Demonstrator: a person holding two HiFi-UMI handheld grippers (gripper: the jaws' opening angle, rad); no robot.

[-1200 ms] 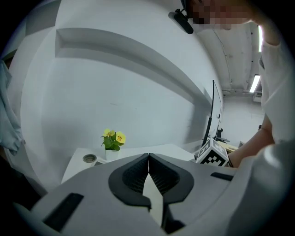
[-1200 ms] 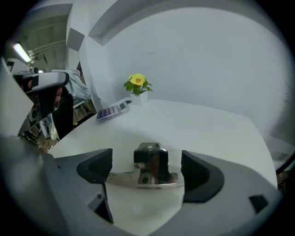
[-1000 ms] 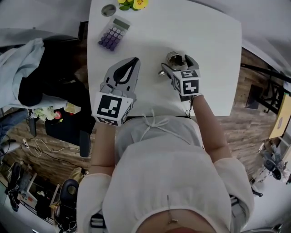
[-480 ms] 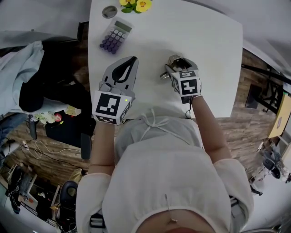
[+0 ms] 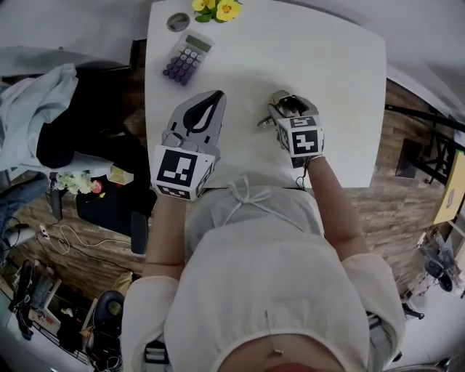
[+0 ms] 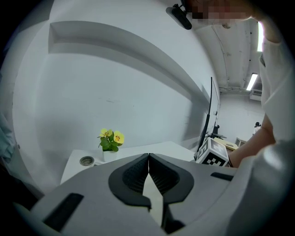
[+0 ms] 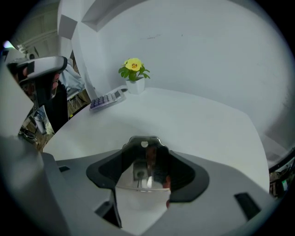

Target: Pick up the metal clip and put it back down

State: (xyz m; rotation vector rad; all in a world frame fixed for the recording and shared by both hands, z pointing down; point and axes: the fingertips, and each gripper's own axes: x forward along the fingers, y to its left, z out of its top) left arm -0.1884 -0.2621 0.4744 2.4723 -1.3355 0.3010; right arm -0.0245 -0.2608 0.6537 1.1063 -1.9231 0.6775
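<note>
Right claw (image 7: 145,154): jaws closing, both pads already against the sides of the metal clip (image 7: 143,168). Clip lodged squarely between the jaws, close to their tips, its shiny body filling the gap from pad to pad, its looped handle poking out ahead just past the tips. Down low at the white table (image 5: 341,65); resting on the top or just clear of it, impossible to tell.

Left claw (image 6: 148,159): jaws pressed together tip to tip, pointing the same way as the right claw. Off to the right claw's left, side by side with it, apart from it and from the clip.

By count:
- one metal clip, inside the right claw
- two claws, each with its own marker cube at the back
- one calculator (image 5: 185,57) with purple keys, ahead of the left claw's tips and well off to the right claw's front-left
- one pot of yellow flowers (image 5: 214,7), farther ahead of both claws at the table's far edge
- one small round tin (image 5: 177,22), just left of the flowers and beyond the calculator
</note>
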